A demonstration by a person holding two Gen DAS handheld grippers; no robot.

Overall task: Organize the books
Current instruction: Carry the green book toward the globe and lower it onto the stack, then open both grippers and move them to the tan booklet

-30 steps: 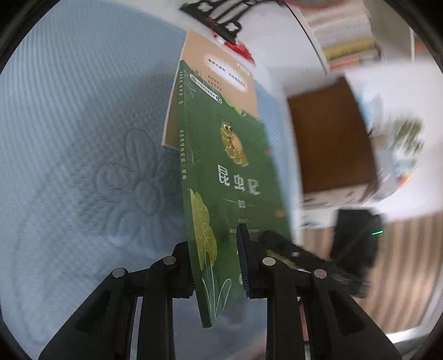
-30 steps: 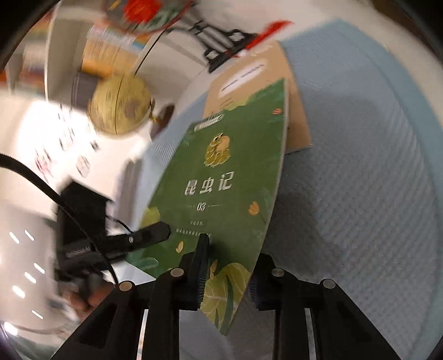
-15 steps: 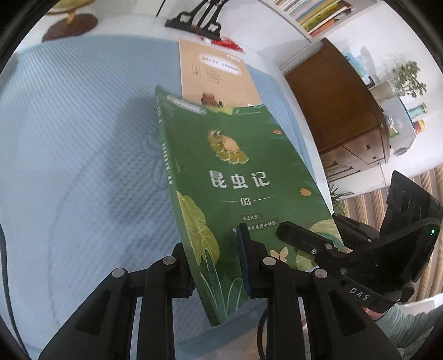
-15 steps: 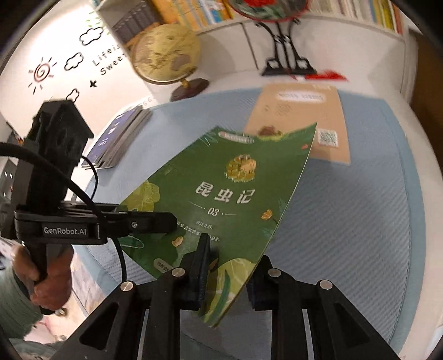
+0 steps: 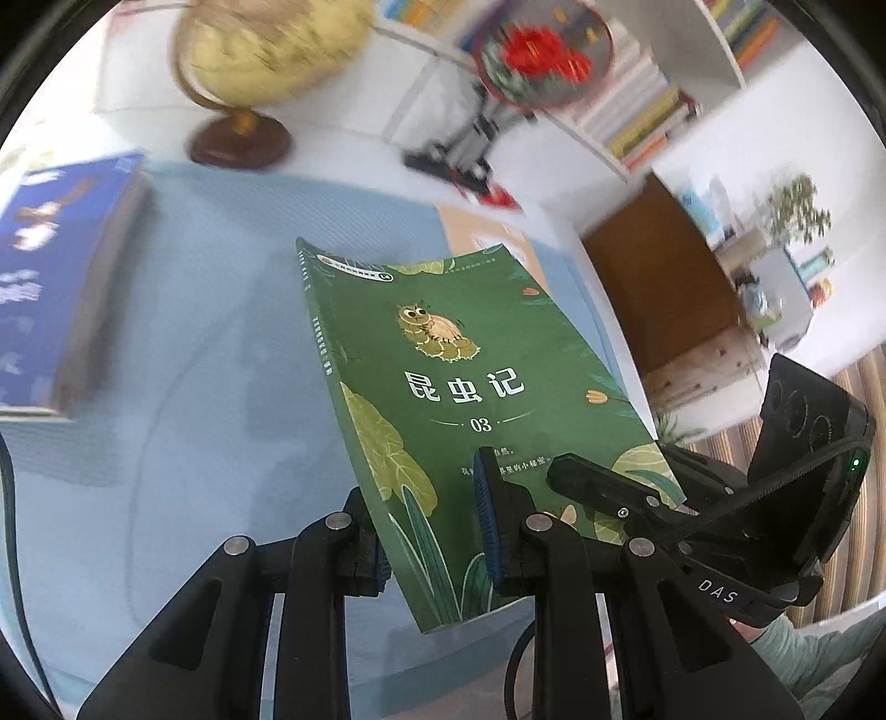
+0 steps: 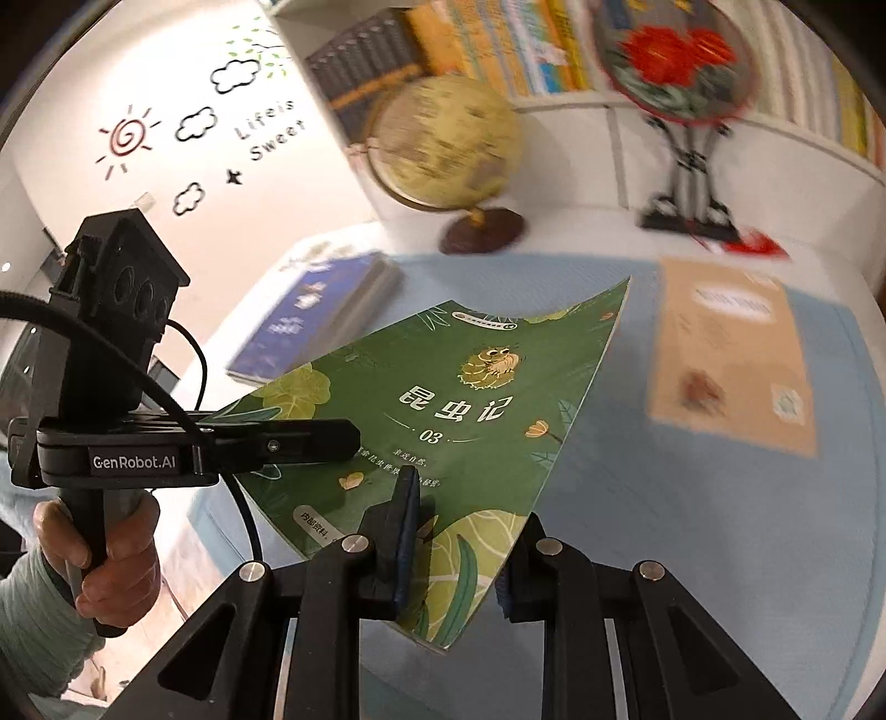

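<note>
A green paperback [image 5: 470, 387] with white characters and an insect drawing hangs above the blue quilted mat [image 5: 221, 310]. My left gripper [image 5: 426, 498] is shut on its near edge by the spine. My right gripper [image 6: 465, 526] is shut on the near edge at the other corner of the same green paperback [image 6: 459, 410]. Each gripper shows in the other's view: the right gripper [image 5: 587, 479] at the book's right corner, the left gripper [image 6: 299, 440] with a hand [image 6: 105, 554] on its handle. A tan book [image 6: 731, 354] lies flat on the mat at the right. Blue books [image 6: 315, 315] lie stacked at the left.
A globe [image 6: 443, 144] on a wooden base and a round red-flowered fan on a black stand [image 6: 686, 183] are on the white desk behind the mat. Bookshelves [image 6: 498, 50] fill the wall behind. A brown cabinet [image 5: 659, 282] stands off to the right.
Both grippers have risen and swung left with the green book, which went from on edge to nearly flat. The globe and the blue books have come into view.
</note>
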